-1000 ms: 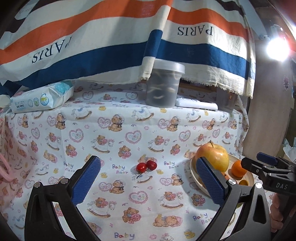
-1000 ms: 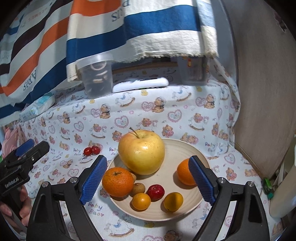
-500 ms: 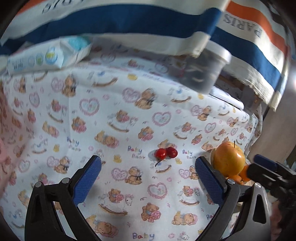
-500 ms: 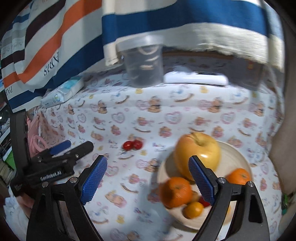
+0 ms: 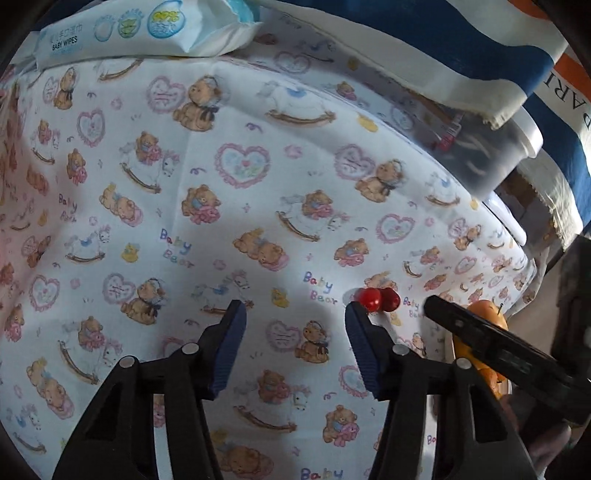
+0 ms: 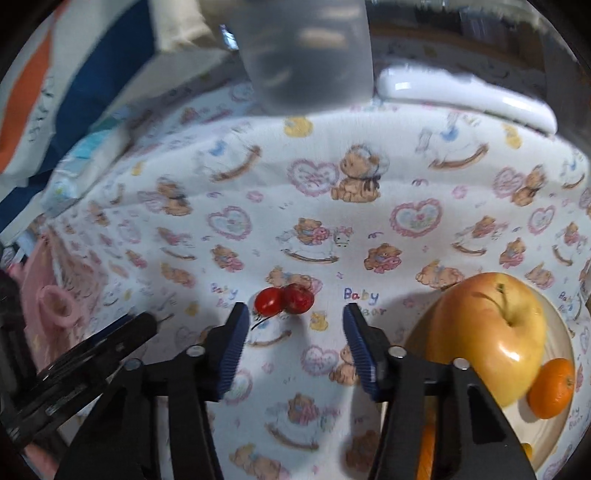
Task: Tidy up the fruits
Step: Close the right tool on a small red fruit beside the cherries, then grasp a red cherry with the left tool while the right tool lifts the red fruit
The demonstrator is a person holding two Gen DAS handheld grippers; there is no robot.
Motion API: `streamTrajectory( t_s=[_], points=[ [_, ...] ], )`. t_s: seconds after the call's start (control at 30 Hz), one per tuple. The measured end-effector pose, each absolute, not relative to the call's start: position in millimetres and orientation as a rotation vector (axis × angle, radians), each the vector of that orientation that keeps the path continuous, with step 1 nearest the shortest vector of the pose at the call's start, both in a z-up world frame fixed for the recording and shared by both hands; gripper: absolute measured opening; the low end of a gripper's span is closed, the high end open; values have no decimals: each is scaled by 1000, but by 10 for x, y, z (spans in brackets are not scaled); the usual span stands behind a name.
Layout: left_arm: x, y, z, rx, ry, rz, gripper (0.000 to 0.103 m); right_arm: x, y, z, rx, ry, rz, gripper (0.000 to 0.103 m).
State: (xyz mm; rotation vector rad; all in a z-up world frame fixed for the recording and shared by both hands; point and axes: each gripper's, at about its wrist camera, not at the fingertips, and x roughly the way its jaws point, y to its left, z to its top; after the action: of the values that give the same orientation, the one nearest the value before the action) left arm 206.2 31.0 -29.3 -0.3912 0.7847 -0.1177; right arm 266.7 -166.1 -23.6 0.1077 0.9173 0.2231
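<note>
Two red cherries (image 6: 284, 300) lie side by side on the bear-print cloth; they also show in the left wrist view (image 5: 378, 299). My right gripper (image 6: 292, 314) is open and empty, its tips just short of the cherries. My left gripper (image 5: 293, 308) is open and empty, with the cherries just beyond its right fingertip. A beige plate (image 6: 554, 424) at the right holds a large yellow apple (image 6: 487, 332) and an orange (image 6: 551, 388). The apple (image 5: 484, 308) peeks out behind the right gripper's arm in the left wrist view.
A pack of baby wipes (image 5: 147, 33) lies at the far left edge. A lidded clear tub (image 6: 306, 55) and a white flat object (image 6: 465, 96) stand at the back under a striped cloth (image 5: 424, 44). A pink item (image 6: 51, 306) sits at the left.
Both grippers have moved forward and lower toward the cherries, which now sit close to the fingertips. The right gripper swung left, away from the plate.
</note>
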Motion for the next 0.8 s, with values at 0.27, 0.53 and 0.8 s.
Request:
streamTrajectory(
  t_s=[0.27,0.53,0.8],
  points=[
    [2048,257,-239,-357,767,-116,54,2911,-1572,-518,111,965,174,41],
    [2038,243,-218,-359,769,-112,54,3001,-1526,-623,107,975,187,33],
    [2046,249,-214,-348,768,-105,54,2898,-1476,-609,100,960,214,27]
  ],
)
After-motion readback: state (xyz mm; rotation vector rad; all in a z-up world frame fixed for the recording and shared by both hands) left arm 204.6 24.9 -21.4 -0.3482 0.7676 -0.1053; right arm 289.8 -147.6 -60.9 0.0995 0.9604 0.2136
